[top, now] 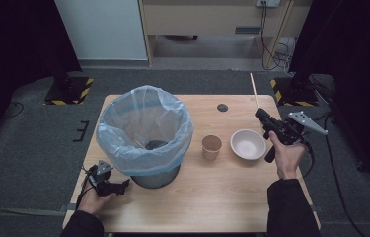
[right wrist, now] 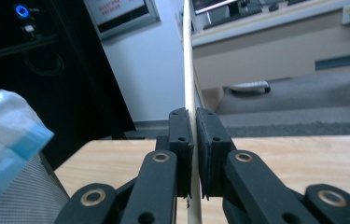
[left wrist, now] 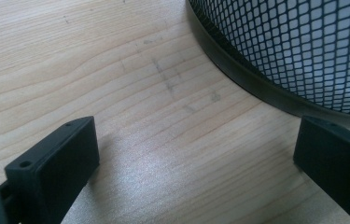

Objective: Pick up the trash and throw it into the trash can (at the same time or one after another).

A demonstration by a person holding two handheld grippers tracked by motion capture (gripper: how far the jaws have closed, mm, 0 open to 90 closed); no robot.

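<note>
right gripper (right wrist: 194, 154): jaws clamped on a thin wooden stick (right wrist: 189, 56), held upright over the table's (top: 232, 197) right edge, beside the white bowl (top: 247, 144)
left gripper (left wrist: 196, 158): jaws wide apart, nothing between them, low on the table by the mesh bin (left wrist: 303, 51)

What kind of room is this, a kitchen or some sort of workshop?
Probably a lab or recording studio, not a kitchen. A lone wooden table stands on grey carpet between black stands with hazard-striped bases, cables run to a wall socket, and a desk with monitors sits behind.
</note>
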